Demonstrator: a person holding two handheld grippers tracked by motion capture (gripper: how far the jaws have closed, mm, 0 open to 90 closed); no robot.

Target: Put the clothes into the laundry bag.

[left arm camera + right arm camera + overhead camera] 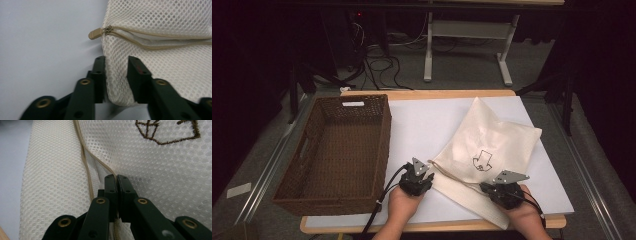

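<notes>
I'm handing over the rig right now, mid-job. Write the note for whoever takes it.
Left gripper: open, jaws either side of the mesh bag's corner, just below the zip pull.
Right gripper: shut on the mesh bag at the zip edge.
The bag lies flat on the white table, right of the brown basket.
Done: right grip taken; zip partly open.
Left: probably close the left gripper.

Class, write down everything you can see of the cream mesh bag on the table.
The mesh bag is cream netting with a tan zip, its pull at the corner, and a dark stitched emblem. It lies flat and rumpled on the white table, right of the basket. The left tongs straddle its corner, open; the right tongs pinch it beside the zip.
</notes>
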